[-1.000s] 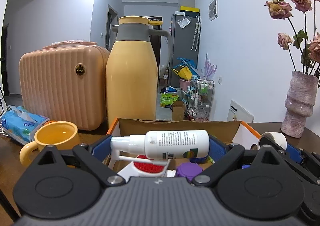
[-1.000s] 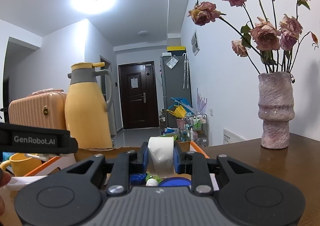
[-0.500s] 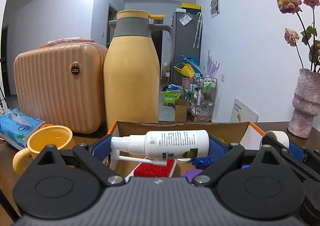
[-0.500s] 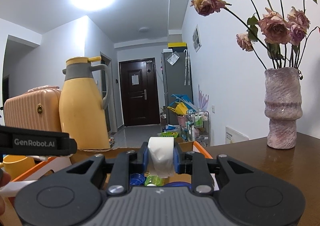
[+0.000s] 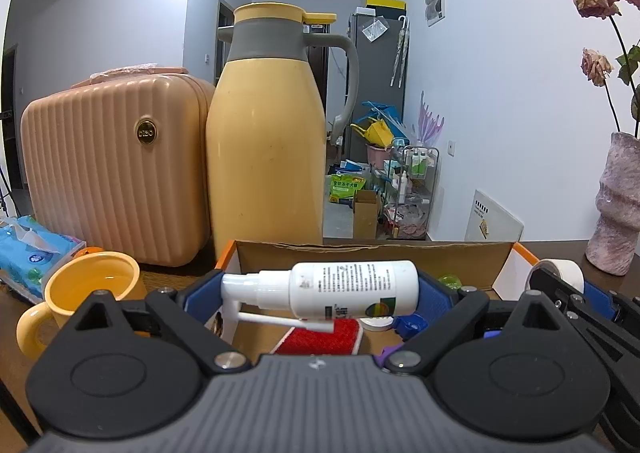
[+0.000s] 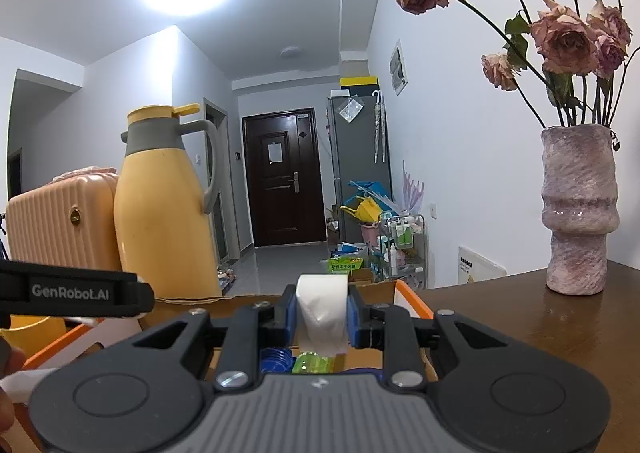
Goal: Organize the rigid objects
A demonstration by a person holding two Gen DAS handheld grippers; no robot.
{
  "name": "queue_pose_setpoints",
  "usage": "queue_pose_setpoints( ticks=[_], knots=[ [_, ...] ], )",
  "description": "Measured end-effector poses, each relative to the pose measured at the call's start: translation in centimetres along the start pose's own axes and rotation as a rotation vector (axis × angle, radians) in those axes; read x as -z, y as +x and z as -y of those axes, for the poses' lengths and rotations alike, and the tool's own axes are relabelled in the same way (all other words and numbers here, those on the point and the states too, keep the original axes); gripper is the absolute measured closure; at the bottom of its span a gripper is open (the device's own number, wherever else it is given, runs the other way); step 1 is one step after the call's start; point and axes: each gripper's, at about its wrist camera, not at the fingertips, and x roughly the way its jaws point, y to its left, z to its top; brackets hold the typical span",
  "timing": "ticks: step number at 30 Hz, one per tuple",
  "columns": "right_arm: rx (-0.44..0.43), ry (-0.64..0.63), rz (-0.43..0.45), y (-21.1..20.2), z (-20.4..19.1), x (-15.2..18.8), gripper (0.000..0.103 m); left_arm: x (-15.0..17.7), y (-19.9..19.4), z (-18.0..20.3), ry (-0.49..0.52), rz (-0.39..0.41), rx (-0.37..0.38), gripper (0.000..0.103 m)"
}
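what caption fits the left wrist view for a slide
Left gripper holds a white spray bottle over the cardboard box.

"GenRobot.AI", white letters on a black strap (image 6: 72,291) at the left edge of the right wrist view

Round gold badge (image 5: 146,131) on the front of the peach suitcase (image 5: 112,173): letters on it, too small to read for certain

White spray bottle (image 5: 344,287): a block of small black print along its side and a coloured emblem near its base, not legible

Green bag (image 5: 347,189) on the floor down the hallway: dark characters on a yellow band, not legible

White card (image 5: 492,221) leaning on the wall: a row of dark marks and a small yellow sign, unreadable

Paper (image 6: 274,152) on the dark door (image 6: 284,177): no print can be made out
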Motion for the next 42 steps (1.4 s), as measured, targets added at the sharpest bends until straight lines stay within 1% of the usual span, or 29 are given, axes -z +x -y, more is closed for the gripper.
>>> queue_pose_setpoints(
  ticks=[15,19,21,22,23,24,26,27,28,32,42],
  knots=[
    [-0.013,0.002,-0.029,0.35,0.24,-0.09,0.08,0.03,0.27,-0.09,0.015,-0.014,0.002,0.005],
    [-0.009,0.004,-0.038,0.4,0.29,-0.05,0.078,0.06,0.32,-0.16,0.013,-0.017,0.016,0.005],
    [-0.003,0.01,-0.039,0.41,0.43,-0.05,0.071,0.16,0.33,-0.17,0.014,-0.02,0.015,0.003],
    [-0.001,0.017,-0.039,0.4,0.51,-0.08,0.063,0.14,0.37,-0.23,0.014,-0.019,0.013,0.003],
    [0.004,0.02,-0.038,0.37,0.6,-0.12,0.051,0.13,0.36,-0.29,0.011,-0.017,0.012,0.0],
    [0.009,0.022,-0.036,0.33,0.64,-0.13,0.045,0.13,0.34,-0.36,0.007,-0.016,0.01,0.0],
    [0.026,0.025,-0.023,0.14,0.66,-0.11,0.024,0.14,0.33,-0.45,0.0,-0.017,0.009,0.0],
    [0.032,0.026,-0.017,0.05,0.68,-0.12,0.02,0.16,0.4,-0.52,-0.003,-0.02,0.008,0.0],
    [0.037,0.026,-0.01,-0.03,0.7,-0.12,0.013,0.17,0.47,-0.49,-0.005,-0.023,0.005,0.0],
    [0.056,0.011,0.002,-0.18,0.57,-0.06,0.003,0.21,0.65,-0.69,-0.018,-0.03,0.002,0.0],
    [0.062,0.009,0.002,-0.21,0.56,-0.01,0.001,0.18,0.63,-0.9,-0.028,-0.029,-0.002,0.0]
  ],
)
